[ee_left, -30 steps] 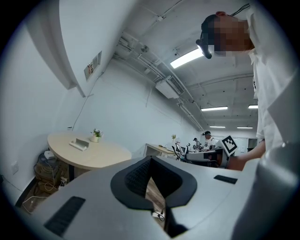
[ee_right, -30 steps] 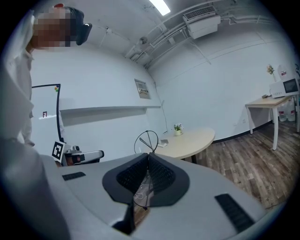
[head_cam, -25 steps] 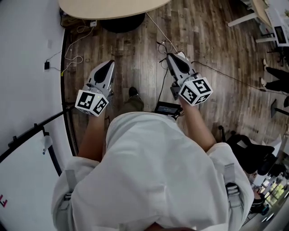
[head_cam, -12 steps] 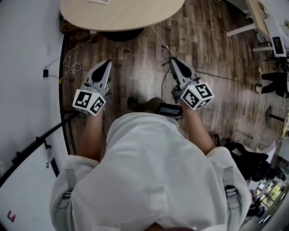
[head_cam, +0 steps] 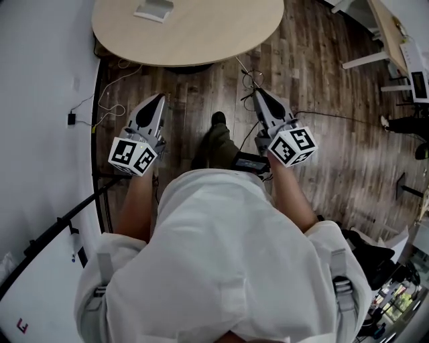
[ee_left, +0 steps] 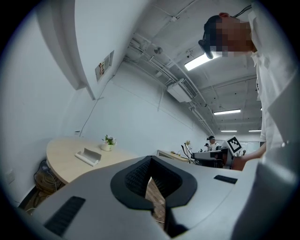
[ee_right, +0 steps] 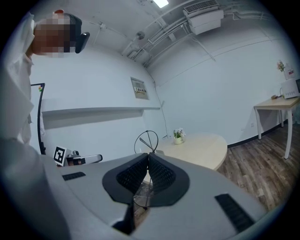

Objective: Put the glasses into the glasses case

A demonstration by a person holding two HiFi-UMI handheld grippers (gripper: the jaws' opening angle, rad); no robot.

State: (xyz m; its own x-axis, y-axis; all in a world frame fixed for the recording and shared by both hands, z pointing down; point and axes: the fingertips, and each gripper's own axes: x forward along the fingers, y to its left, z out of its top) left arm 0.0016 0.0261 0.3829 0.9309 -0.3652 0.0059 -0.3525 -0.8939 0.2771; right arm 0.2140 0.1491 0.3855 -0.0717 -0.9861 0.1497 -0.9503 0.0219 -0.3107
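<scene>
A pale grey glasses case (head_cam: 154, 10) lies on the far side of a round beige table (head_cam: 221, 37); the left gripper view shows the case (ee_left: 89, 156) too. My right gripper (head_cam: 257, 92) is held over the floor short of the table, shut on thin wire-framed glasses (ee_right: 147, 139), whose rim loops above the closed jaws (ee_right: 149, 155). My left gripper (head_cam: 159, 98) is level with it on the left, also over the floor. Its jaws (ee_left: 150, 162) meet at the tip with nothing between them.
A small potted plant (ee_left: 108, 142) stands on the table behind the case. Cables (head_cam: 107, 97) trail over the wood floor (head_cam: 194, 100) by the white wall at left. The person's foot (head_cam: 218, 120) is forward between the grippers. Desks and chairs stand at far right.
The person has walked forward. The round table has come closer and more of it shows, with the case now in view. Both grippers keep their pose and grip.
</scene>
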